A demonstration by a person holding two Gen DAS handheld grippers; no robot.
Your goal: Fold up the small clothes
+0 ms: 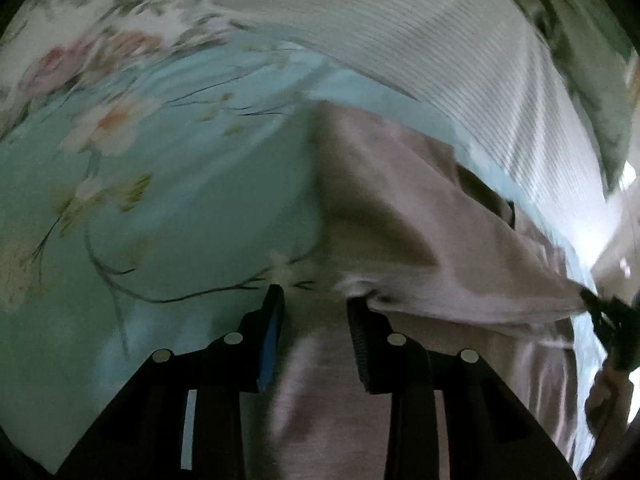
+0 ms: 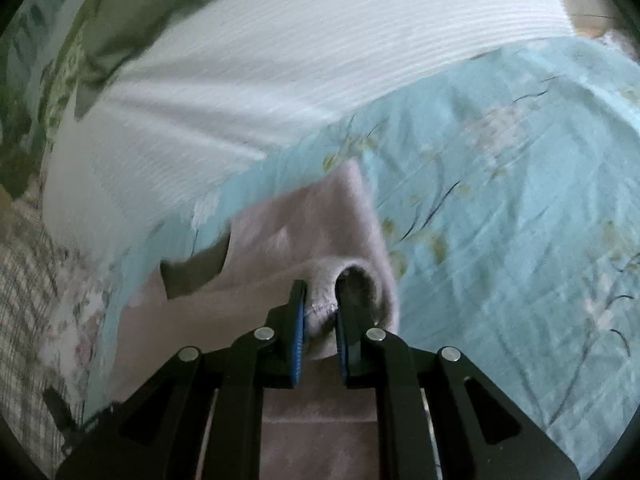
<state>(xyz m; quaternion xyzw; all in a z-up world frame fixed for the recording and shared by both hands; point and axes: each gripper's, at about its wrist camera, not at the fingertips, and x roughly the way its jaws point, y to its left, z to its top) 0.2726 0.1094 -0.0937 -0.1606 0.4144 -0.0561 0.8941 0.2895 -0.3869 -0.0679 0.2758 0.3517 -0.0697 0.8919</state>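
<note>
The small pale pink knit garment (image 2: 320, 224) is on the light blue floral bedsheet (image 2: 500, 184), part of it lifted off the bed, and both tools are on it. The right gripper (image 2: 320, 300) has its blue-padded jaws pinched close on a hemmed, cuff-like edge, the round opening of that cuff bulging just beside the right finger. Over on the left wrist view, the left gripper (image 1: 314, 304) stands partly open; the pink cloth drapes over its right finger and runs between the jaws, but I can't say the pads are actually pressing on it. That's the risk here: if the left side isn't truly gripped, any pull from the right could drag the cloth off that finger and the fold would go crooked. The right pinch looks shallow too, right at the hem, so a quick swing might slip it free. A white ribbed fabric (image 2: 280, 80) lies just beyond the garment, close enough to get snagged in. No containers anywhere in view, just bedding.
</note>
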